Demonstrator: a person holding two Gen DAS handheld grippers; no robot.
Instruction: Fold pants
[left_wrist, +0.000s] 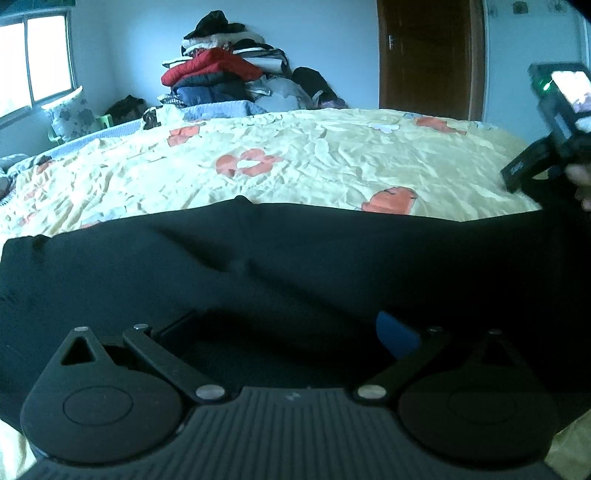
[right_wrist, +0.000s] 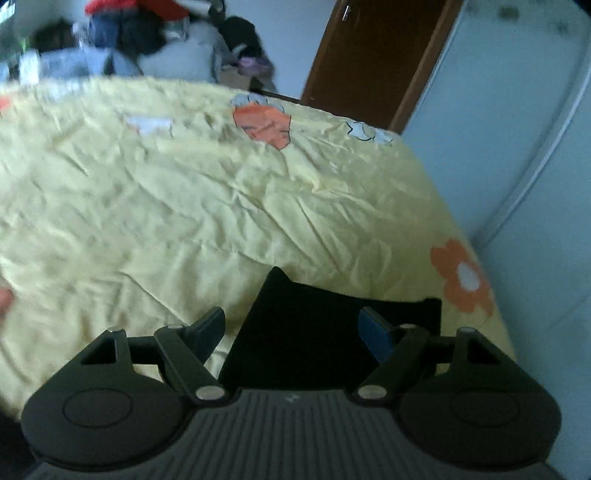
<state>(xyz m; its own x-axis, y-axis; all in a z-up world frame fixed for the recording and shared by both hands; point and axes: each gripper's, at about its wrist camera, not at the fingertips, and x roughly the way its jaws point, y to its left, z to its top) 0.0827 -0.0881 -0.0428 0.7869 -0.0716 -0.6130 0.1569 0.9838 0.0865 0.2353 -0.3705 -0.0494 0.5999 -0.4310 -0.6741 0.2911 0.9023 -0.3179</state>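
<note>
Black pants (left_wrist: 295, 258) lie stretched across the near side of a yellow flowered bedsheet (left_wrist: 332, 155). My left gripper (left_wrist: 288, 328) is open wide just over the dark cloth, its blue pad (left_wrist: 397, 332) clear of it. At the right edge of the left wrist view, a hand holds my right gripper (left_wrist: 524, 166) above the pants' right end. In the right wrist view, that end of the pants (right_wrist: 325, 325) lies between the spread fingers of my right gripper (right_wrist: 291, 328). Its pads do not press on the cloth.
A tall pile of clothes (left_wrist: 218, 70) stands against the far wall behind the bed. A brown door (left_wrist: 428, 55) is at the back right and a window (left_wrist: 37, 62) at the left. The bed's right edge (right_wrist: 480, 258) drops off beside a white wall.
</note>
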